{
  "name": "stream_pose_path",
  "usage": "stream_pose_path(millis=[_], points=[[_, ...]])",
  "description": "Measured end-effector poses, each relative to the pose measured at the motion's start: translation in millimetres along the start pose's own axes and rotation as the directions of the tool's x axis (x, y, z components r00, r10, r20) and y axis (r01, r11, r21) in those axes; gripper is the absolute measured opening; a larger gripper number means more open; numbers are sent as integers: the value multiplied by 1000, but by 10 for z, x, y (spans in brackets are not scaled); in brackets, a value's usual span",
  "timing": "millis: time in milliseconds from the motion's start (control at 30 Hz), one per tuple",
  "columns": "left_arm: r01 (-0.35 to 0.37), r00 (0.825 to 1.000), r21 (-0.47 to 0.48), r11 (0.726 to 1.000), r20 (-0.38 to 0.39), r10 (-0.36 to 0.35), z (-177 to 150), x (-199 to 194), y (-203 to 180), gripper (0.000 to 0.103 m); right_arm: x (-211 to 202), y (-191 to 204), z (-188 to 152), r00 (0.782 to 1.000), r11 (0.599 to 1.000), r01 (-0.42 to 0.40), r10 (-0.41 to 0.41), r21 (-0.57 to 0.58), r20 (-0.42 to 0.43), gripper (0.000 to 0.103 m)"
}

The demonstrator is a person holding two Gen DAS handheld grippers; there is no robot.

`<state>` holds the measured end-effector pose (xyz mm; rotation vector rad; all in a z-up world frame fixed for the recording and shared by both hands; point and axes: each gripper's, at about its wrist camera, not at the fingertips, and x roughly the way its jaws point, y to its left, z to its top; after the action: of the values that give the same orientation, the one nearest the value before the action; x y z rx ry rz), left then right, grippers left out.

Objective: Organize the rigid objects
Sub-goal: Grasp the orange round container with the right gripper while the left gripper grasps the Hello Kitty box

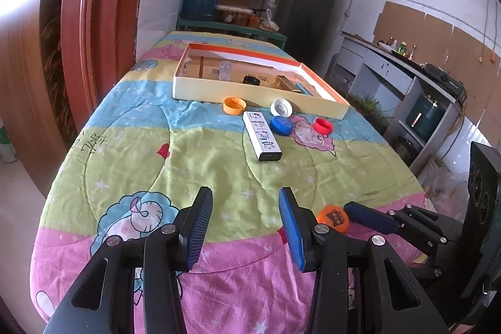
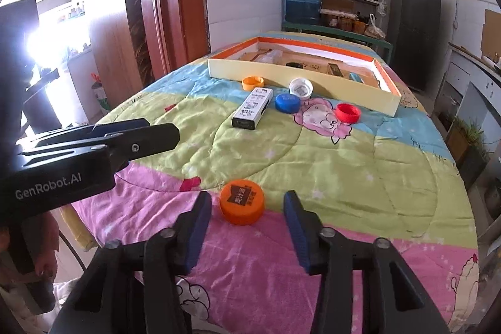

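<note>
The orange printed cap lies flat, print up, on the pink band of the quilt, near the table's near edge. It sits between the fingers of the right gripper, whose jaws stand spread; the left pad is just beside the cap's rim, the right pad stands clear of it, and neither pad presses on it. The left gripper hovers just to the left of the cap, jaws spread with nothing between them, only bare quilt ahead. Well ahead of both tools lies a cluster: a white rectangular box lying flat, a blue cap, a red cap, a white cap and an orange open cap, the last two close against the near wall of the shallow cardboard tray. Between the tools and that cluster the green band lies open and unobstructed. The tray holds several small items, too small to identify.
</note>
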<state>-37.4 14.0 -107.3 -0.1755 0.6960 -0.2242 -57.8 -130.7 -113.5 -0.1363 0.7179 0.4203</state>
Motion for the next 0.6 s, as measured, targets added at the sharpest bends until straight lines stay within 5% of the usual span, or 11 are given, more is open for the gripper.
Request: stream_pose_path(millis=[67, 400, 600], points=[[2, 1000, 1, 1000, -6, -2, 12, 24, -6, 45, -1, -12, -1, 1000, 1000, -4, 4, 5, 5, 30], [6, 1000, 54, 999, -12, -5, 408, 232, -185, 46, -67, -149, -14, 998, 999, 7, -10, 37, 63, 30], [-35, 993, 65, 997, -112, 42, 636, 736, -319, 46, -89, -356, -3, 997, 994, 2, -10, 110, 71, 30]])
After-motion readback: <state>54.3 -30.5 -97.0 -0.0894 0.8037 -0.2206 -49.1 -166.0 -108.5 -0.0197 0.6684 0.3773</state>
